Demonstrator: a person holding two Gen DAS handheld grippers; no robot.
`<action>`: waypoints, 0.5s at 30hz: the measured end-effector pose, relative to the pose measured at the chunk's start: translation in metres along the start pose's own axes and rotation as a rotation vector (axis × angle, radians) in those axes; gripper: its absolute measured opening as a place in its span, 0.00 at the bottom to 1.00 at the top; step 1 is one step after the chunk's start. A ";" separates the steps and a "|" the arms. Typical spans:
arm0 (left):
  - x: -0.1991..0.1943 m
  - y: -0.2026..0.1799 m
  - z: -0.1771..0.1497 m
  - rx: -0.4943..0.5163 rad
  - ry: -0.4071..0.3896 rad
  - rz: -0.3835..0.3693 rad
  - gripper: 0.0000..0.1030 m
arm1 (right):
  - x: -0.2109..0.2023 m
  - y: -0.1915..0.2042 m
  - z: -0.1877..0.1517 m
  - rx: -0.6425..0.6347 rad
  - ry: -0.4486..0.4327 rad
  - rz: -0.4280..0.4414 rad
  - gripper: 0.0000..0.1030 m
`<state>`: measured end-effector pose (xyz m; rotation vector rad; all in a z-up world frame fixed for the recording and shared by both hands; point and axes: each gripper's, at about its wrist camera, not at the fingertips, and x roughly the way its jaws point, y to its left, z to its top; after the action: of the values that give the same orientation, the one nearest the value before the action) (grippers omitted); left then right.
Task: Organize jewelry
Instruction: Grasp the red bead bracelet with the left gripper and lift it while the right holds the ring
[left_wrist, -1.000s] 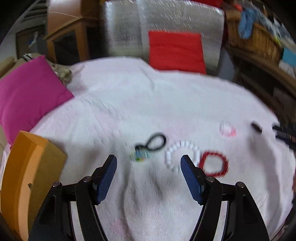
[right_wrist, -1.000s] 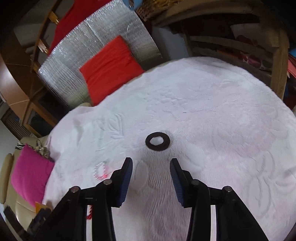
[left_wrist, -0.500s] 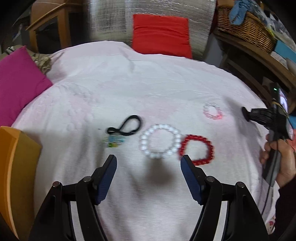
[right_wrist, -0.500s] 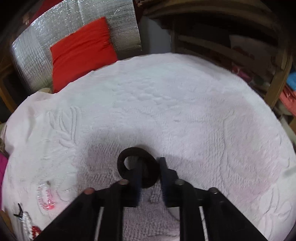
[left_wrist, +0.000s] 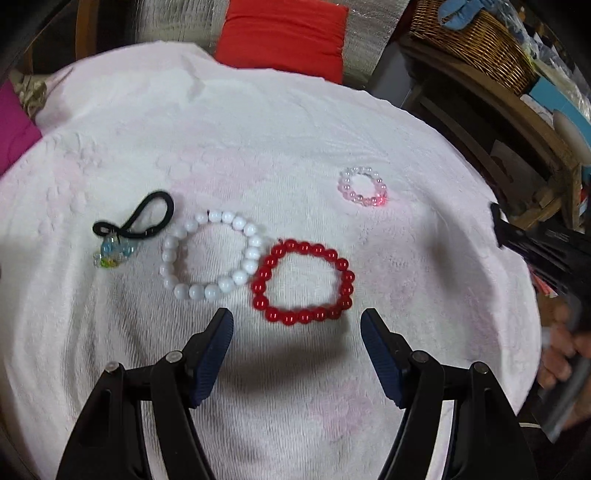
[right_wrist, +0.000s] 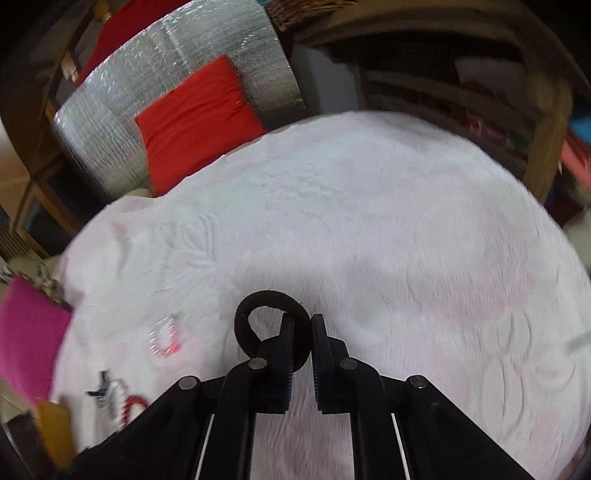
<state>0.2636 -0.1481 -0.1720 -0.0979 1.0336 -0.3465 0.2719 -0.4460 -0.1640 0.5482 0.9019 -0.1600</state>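
Observation:
On the white towel (left_wrist: 295, 140) lie a red bead bracelet (left_wrist: 303, 282), a white bead bracelet (left_wrist: 212, 254), a small pink bead bracelet (left_wrist: 364, 185) and a black hair tie with a glassy charm (left_wrist: 129, 229). My left gripper (left_wrist: 297, 325) hovers open just in front of the red bracelet, touching nothing. In the right wrist view my right gripper (right_wrist: 303, 325) is shut on the rim of a black ring (right_wrist: 258, 325), which hangs over the towel (right_wrist: 369, 221). The pink bracelet (right_wrist: 164, 338) shows blurred to its left.
A red cushion (left_wrist: 284, 35) and silver foil mat stand behind the towel. A wicker basket (left_wrist: 476, 40) sits on a wooden shelf at the right. A magenta pillow (right_wrist: 26, 339) and an orange box (right_wrist: 55, 432) lie at the left. A hand (left_wrist: 561, 354) holds the right gripper.
The right gripper moved onto the black ring, closed on its rim and has lifted it. The left gripper swung right and lower, from over the white bracelet to over the red one.

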 end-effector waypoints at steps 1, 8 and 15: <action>0.001 -0.001 0.001 -0.001 -0.005 -0.002 0.70 | -0.004 -0.001 -0.004 0.015 0.004 0.018 0.09; 0.004 -0.001 0.003 0.022 -0.055 0.032 0.37 | -0.026 0.017 -0.033 0.012 0.029 0.110 0.09; -0.006 0.000 -0.007 0.095 -0.045 0.040 0.09 | -0.031 0.041 -0.049 -0.028 0.051 0.150 0.09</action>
<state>0.2553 -0.1454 -0.1710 0.0001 0.9714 -0.3549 0.2336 -0.3888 -0.1483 0.5938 0.9079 0.0020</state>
